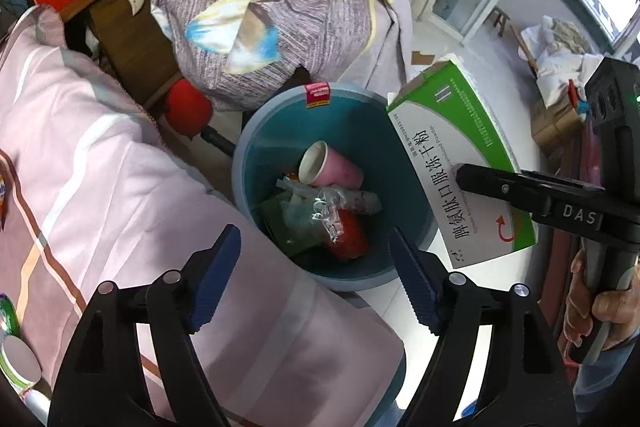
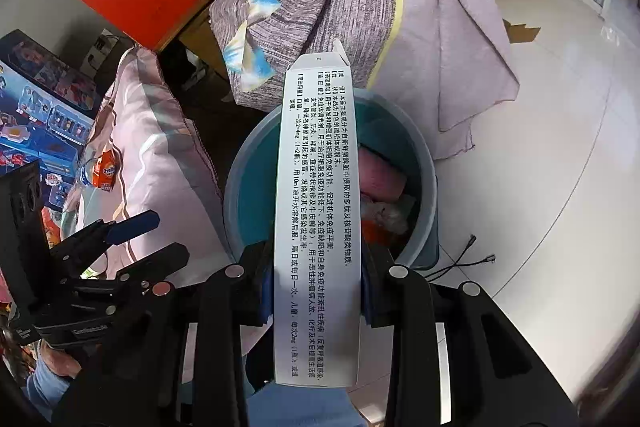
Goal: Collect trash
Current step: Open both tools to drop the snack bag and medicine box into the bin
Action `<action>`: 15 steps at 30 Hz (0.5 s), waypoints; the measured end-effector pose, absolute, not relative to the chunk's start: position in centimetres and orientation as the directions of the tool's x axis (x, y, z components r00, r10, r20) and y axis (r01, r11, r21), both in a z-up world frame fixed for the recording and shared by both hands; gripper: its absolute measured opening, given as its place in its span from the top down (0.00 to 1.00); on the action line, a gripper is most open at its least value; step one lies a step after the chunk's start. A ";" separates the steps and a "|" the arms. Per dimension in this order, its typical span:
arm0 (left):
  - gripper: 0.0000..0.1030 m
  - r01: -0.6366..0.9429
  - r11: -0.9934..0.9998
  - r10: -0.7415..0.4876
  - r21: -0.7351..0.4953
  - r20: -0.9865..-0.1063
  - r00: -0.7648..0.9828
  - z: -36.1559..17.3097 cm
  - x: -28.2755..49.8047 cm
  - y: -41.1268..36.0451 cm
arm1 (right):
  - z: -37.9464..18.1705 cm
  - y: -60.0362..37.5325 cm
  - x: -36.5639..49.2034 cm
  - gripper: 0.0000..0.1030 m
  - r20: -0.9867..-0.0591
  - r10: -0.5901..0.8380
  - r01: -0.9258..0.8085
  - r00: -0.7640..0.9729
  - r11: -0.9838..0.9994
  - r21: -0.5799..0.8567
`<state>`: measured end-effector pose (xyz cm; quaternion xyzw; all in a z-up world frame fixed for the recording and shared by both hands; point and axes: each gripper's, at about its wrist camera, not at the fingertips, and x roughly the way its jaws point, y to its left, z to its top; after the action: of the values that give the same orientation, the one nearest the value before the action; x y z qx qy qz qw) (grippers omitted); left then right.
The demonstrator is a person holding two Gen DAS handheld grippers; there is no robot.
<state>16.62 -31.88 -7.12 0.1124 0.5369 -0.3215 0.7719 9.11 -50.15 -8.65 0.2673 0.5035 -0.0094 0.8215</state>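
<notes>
A blue trash bin (image 1: pixel 256 131) stands on the floor beside the bed; it holds a pink paper cup (image 1: pixel 332 167), clear plastic wrap and red scraps. My right gripper (image 2: pixel 316 291) is shut on a white and green medicine box (image 2: pixel 318 211) and holds it over the bin's rim (image 2: pixel 244 179). In the left wrist view the box (image 1: pixel 452 155) hangs at the bin's right edge, with the right gripper (image 1: pixel 460 179) clamped on it. My left gripper (image 1: pixel 316 275) is open and empty, above the bin's near rim.
A pink striped pillow (image 1: pixel 100 187) lies at the left, against the bin. A purple-grey bundle of bedding (image 1: pixel 280 11) sits behind the bin. An orange drink carton (image 2: pixel 105 171) lies on the bed. White tiled floor (image 2: pixel 552 147) lies to the right, with a black cable (image 2: pixel 460 259).
</notes>
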 end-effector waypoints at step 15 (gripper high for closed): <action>0.10 0.563 0.799 -0.397 -0.213 -0.889 0.227 -6.4 17.1 -28.7 | -9.4 -48.9 11.1 0.39 -0.841 0.263 0.289 0.472 0.856 0.430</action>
<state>17.11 -28.68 -6.38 0.0767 0.5399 -0.3080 0.7796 11.11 -48.89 -9.41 0.2686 0.5137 -0.0079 0.8148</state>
